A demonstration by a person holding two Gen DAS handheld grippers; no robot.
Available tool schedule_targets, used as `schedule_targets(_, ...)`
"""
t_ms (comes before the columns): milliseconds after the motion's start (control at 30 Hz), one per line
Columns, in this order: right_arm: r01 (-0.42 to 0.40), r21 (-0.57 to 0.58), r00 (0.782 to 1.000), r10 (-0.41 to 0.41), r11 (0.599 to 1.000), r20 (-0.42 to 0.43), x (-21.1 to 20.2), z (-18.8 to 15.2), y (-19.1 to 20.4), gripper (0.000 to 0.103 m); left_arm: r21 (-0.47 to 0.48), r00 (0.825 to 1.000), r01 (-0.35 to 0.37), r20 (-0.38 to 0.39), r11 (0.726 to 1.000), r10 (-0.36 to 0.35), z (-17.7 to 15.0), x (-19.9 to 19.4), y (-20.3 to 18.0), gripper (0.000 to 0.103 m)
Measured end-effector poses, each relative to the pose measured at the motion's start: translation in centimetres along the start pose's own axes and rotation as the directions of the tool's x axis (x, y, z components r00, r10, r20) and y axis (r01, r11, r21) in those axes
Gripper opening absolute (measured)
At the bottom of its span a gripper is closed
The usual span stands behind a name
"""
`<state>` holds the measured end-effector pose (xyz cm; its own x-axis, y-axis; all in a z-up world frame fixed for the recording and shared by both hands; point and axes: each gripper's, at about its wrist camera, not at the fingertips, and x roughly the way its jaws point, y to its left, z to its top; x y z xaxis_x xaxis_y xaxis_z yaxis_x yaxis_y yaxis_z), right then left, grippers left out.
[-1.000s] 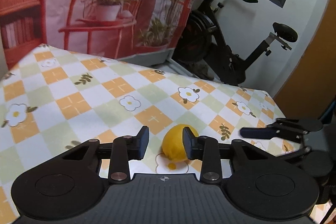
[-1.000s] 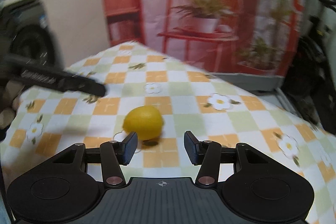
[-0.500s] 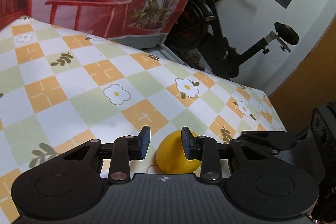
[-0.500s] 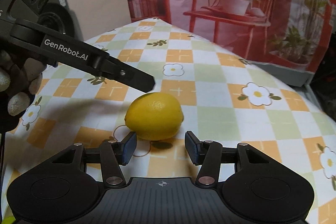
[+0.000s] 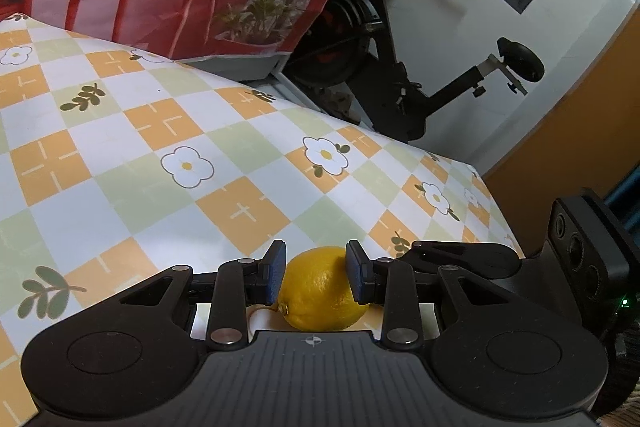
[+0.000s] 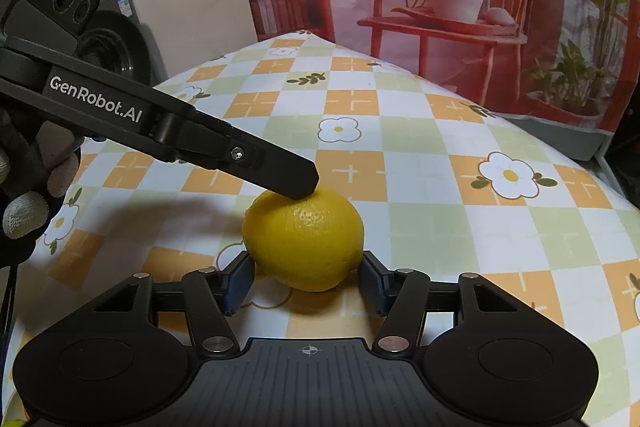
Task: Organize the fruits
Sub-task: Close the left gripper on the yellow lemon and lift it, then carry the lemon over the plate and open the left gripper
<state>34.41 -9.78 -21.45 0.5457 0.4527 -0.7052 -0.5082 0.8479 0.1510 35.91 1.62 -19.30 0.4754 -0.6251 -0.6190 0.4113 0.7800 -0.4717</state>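
A single yellow lemon (image 6: 304, 239) lies on the checked flowered tablecloth (image 6: 420, 219). My right gripper (image 6: 306, 275) is low behind it. The lemon's near side sits between its two fingers, and the jaws are opening with the pads close beside the peel. From the left comes my left gripper (image 6: 298, 183), its fingertip resting at the lemon's top. In the left wrist view the lemon (image 5: 320, 291) shows in the narrow gap of the left gripper (image 5: 316, 259), below the pads. The right gripper (image 5: 460, 255) is just to the right there.
A gloved hand (image 6: 24, 211) holds the left gripper. Behind the table hangs a printed backdrop with a red chair (image 6: 440, 7). An exercise bike (image 5: 400, 67) stands beyond the table's far right edge. A washing machine (image 6: 116, 39) is at the left.
Both grippers came down and closed in on the lemon. It now sits between the right fingers, which spread wider. The left fingertips went from short of it to its top.
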Motion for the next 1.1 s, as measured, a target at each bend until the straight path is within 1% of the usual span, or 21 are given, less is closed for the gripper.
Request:
schedule_targets(200,-0.008,0.014,0.999,0.007,1.0,0.054,-1.4,0.0,0.0,0.053,-0.01,0.999,0.037,0.021,0.999,-0.037,0.4,-0.8,-0.4,0.035)
schedule_targets(333,-0.005,0.015,0.997,0.004,1.0,0.082,-3.0,0.1,0.4,0.053,0.018,0.998,0.05,0.032,0.999,-0.05,0.6,-1.9,-1.7,0.035)
schedule_targets(533,0.004,0.019,0.993,-0.006,1.0,0.118,-6.7,-0.3,1.8,0.053,0.067,0.997,0.067,0.042,0.996,-0.07,0.1,-4.2,-4.5,0.035)
schedule_targets(700,0.013,0.041,0.991,-0.018,0.999,0.136,-9.9,-1.7,3.9,0.053,0.115,0.995,0.094,0.026,0.989,-0.097,-1.3,-6.1,-6.6,0.035)
schedule_targets(900,0.032,0.043,0.988,-0.038,0.999,0.149,-13.4,-4.1,7.2,0.053,0.176,0.993,0.109,0.013,0.978,-0.113,-4.0,-8.6,-8.6,0.035)
schedule_targets(1100,0.045,0.053,0.988,-0.052,0.998,0.147,-15.6,-6.0,10.0,0.053,0.2,0.991,0.129,-0.011,0.971,-0.13,-6.4,-10.6,-9.5,0.035)
